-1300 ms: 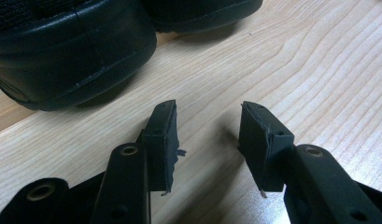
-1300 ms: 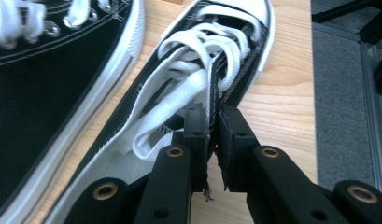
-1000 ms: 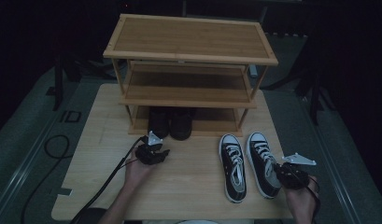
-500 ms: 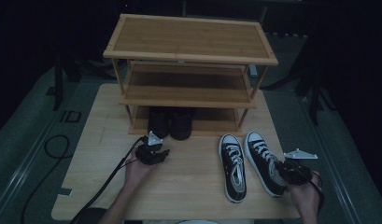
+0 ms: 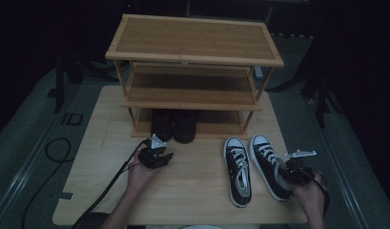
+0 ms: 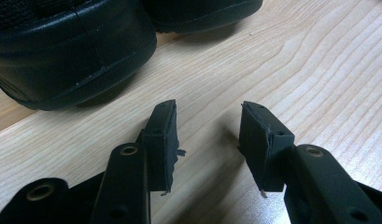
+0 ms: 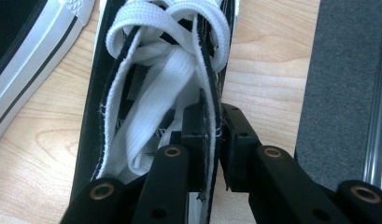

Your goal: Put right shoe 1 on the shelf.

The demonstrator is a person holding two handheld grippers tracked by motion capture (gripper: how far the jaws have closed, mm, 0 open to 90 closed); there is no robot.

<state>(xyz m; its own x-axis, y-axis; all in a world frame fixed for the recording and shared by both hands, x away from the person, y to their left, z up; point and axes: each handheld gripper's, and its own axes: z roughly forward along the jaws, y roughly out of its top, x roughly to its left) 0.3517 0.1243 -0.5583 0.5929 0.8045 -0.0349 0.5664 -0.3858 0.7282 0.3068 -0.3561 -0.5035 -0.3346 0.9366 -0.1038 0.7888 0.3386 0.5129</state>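
Pale wood is making up the bench (image 5: 192,191) and the three-level shoe rack (image 5: 195,40) that is standing at its far side. On the lowest shelf of the rack a pair of dark shoes (image 5: 173,125) is sitting, toes toward the person. In front of the rack, toward the right, two black sneakers with white laces are lying side by side: the left sneaker (image 5: 238,171) and, just beside it, the right sneaker (image 5: 269,164).

The right gripper (image 7: 211,140) is pinching the right sneaker at its heel end, near the right edge of the bench; its jaws are standing almost together, with only the black side wall of the shoe opening between them, one jaw inside the shoe and one outside.

The left gripper (image 6: 207,140) is resting low over the bare wood, just before the dark shoes, jaws moderately apart and holding nothing.
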